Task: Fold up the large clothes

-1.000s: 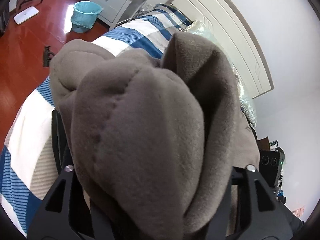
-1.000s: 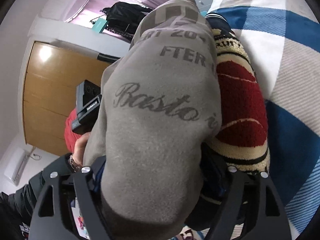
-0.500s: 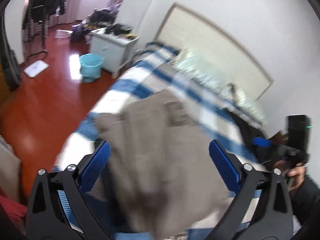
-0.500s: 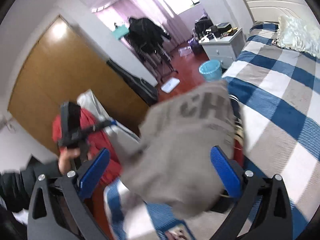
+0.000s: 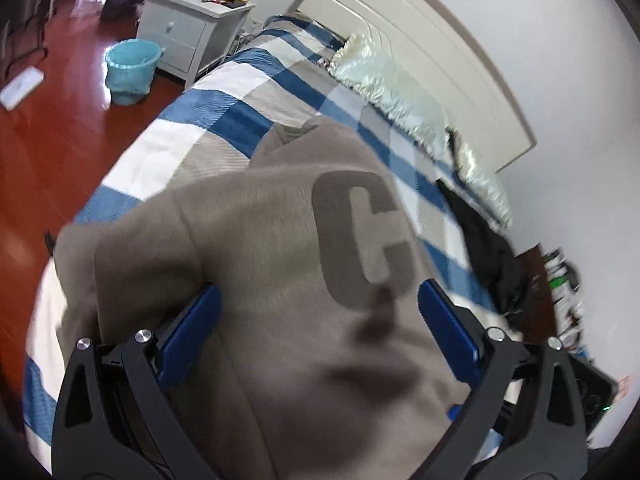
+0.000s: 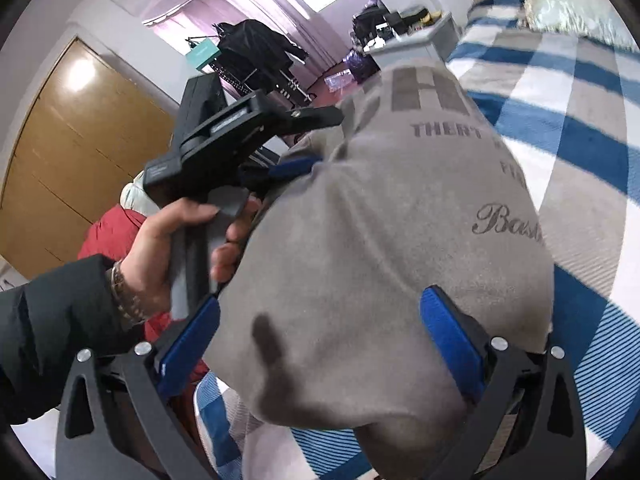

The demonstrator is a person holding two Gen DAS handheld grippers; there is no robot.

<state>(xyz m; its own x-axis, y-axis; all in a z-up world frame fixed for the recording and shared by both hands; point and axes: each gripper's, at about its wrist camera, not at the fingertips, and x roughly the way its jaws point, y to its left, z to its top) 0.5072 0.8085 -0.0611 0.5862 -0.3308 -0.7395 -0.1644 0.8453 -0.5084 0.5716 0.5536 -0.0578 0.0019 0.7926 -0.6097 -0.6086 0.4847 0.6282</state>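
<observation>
Sweatshirt: my grey-brown sweatshirt (image 5: pixel 280 264) lies bunched on the bed (image 5: pixel 208 120), near its foot end; it fills the middle of both my views

Print: a big dark "C" (image 5: pixel 360 240) shows in my left view; in my right view I read block letters, a line starting "THER", and script starting "Bas" (image 6: pixel 508 220)

Left gripper: my left gripper (image 5: pixel 318 336) stands spread wide; the fabric sits in the gap between the blue pads (image 5: pixel 188 336), but I see no pinch on it; whether the pads graze the cloth I cannot tell

Right gripper: my right gripper (image 6: pixel 320 350) is likewise spread wide over the sweatshirt (image 6: pixel 360 280); cloth bulges between its blue pads (image 6: pixel 448 344), not clamped

Left hand: in my right view the hand (image 6: pixel 176 248) wraps the grey handle of the left gripper (image 6: pixel 296 168), just beside the cloth; dark sleeve (image 6: pixel 48 320) and a wrist band (image 6: pixel 124 292) behind it

Bed: blue, white and grey checked blanket (image 6: pixel 560 120); pale shiny pillows (image 5: pixel 400 92) along a white headboard (image 5: pixel 420 40); a black garment (image 5: pixel 480 240) near the far edge

Room: red-brown floor (image 5: pixel 52 152); a teal bin (image 5: pixel 130 70) beside a white nightstand (image 5: pixel 180 36); a wooden door (image 6: pixel 68 152); dark clothes on a rack (image 6: pixel 256 48) before pink curtains (image 6: pixel 280 4); something red (image 6: pixel 112 232) behind the hand
</observation>
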